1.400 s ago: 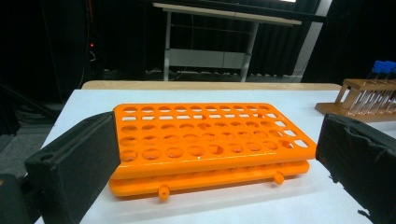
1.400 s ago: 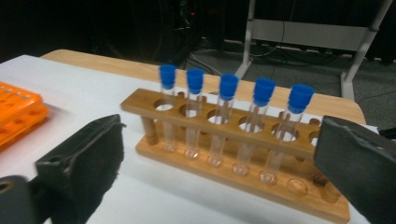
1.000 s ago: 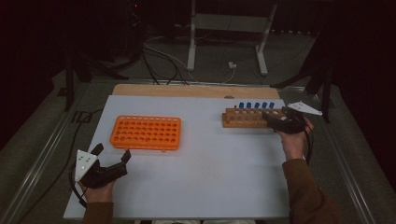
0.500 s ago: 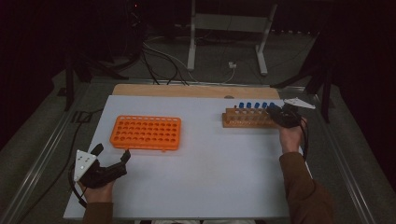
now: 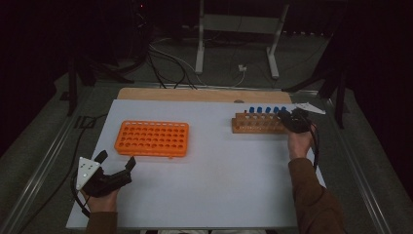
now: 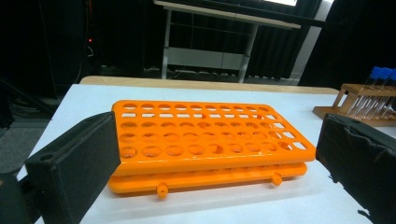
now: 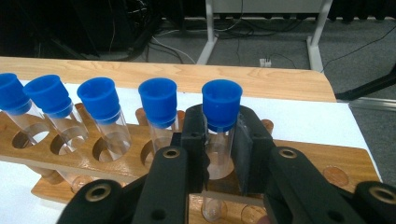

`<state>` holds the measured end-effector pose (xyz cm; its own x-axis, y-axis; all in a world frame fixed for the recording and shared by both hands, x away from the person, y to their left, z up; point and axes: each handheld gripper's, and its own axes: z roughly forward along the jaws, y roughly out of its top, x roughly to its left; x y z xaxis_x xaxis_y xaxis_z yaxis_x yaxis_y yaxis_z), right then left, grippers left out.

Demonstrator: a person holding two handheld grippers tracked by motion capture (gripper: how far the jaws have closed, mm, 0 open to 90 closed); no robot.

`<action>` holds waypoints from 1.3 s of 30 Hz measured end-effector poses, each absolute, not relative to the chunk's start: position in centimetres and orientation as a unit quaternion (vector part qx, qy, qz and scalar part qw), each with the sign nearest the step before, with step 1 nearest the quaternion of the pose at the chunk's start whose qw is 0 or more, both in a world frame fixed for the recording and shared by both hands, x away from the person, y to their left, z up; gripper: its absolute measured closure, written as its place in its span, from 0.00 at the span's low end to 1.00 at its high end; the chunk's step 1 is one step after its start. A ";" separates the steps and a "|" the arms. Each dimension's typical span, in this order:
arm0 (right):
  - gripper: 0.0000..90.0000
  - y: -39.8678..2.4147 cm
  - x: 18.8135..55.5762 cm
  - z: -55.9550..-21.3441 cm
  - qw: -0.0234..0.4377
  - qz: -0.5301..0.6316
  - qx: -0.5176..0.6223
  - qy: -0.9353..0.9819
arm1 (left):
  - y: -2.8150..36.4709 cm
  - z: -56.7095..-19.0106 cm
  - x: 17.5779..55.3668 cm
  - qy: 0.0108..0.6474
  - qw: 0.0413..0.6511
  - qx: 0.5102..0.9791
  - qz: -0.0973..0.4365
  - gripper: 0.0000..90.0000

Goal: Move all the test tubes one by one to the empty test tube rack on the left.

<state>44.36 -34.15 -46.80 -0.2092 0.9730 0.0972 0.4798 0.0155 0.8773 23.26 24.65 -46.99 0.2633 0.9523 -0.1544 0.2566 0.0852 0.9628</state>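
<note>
Right tongs (image 7: 218, 154) clench the light, fragile, slippery blue-capped clear glass tube (image 7: 219, 126) just under its cap; left tongs (image 6: 210, 158) gape released.

White table (image 5: 219, 185): orange rack (image 5: 152, 138), wooden rack (image 5: 258, 123).

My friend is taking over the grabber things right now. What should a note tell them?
Right tongs: just closed, now shut on the rightmost blue-capped tube, which stands in the wooden rack at the table's far right.
Left tongs: open, holding nothing, resting near the table's front left, pointing at the orange rack.
Four more capped tubes, the nearest at, stand in the wooden rack to the left of the gripped one.
Done: first tube gripped.
Left: no tube has been lifted out yet, and the orange rack's holes look empty. Likely next step: lift this tube and carry it to the orange rack, then the others.
</note>
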 end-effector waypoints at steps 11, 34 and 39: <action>0.85 -34.2 44.1 -46.6 0.293 0.427 0.558 0.649 | 24.6 -47.1 23.3 0.511 0.528 0.594 0.327 0.01; 0.86 -34.5 42.1 -40.9 0.345 0.459 0.506 0.644 | 24.4 -47.2 23.4 0.513 0.523 0.601 0.320 0.01; 0.85 -34.5 41.5 -40.2 0.329 0.478 0.501 0.642 | 24.1 -47.2 23.5 0.514 0.517 0.606 0.319 0.01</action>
<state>41.49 -34.47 -40.21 -0.2813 0.9579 0.0567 0.3289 0.0407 0.9435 23.51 24.10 -47.16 0.2690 0.9522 -0.1448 0.2919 0.0627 0.9544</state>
